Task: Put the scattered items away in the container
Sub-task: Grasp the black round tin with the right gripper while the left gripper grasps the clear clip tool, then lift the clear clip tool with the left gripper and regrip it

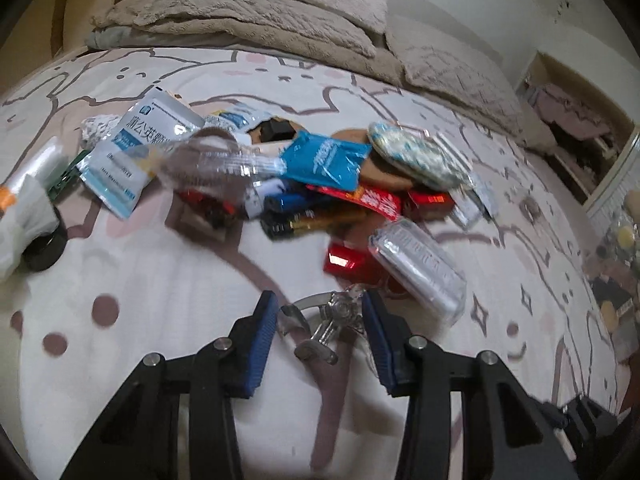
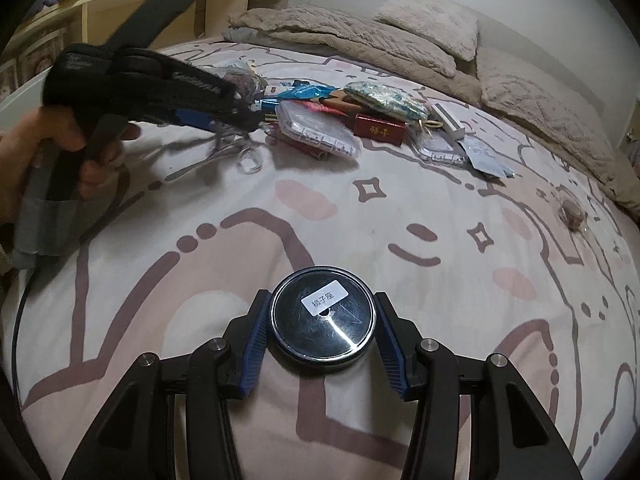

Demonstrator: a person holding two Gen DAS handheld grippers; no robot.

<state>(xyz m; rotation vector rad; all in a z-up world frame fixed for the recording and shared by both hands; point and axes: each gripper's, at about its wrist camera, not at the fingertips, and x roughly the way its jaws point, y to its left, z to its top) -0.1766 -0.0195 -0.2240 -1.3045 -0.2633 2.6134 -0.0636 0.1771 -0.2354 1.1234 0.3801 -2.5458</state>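
Observation:
A heap of scattered items lies on the patterned bedsheet: a blue packet [image 1: 324, 158], white medicine sachets [image 1: 132, 152], a clear plastic case [image 1: 420, 268], red boxes [image 1: 344, 260] and batteries [image 1: 296, 224]. My left gripper [image 1: 320, 320] is open, its blue pads either side of a small metal clip [image 1: 320, 332] on the sheet, apart from it. My right gripper [image 2: 322, 328] is shut on a round metal tin [image 2: 322, 320] with a white label. The left gripper [image 2: 240, 114] also shows in the right wrist view, over the heap. No container is clearly in view.
Beige blankets and pillows [image 1: 248, 20] lie along the bed's far side. A wooden shelf [image 2: 168, 12] stands behind the bed. A black ring [image 1: 44, 252] and a white bag [image 1: 24, 208] lie at the left. A small wrapped object [image 2: 572, 212] lies apart at the right.

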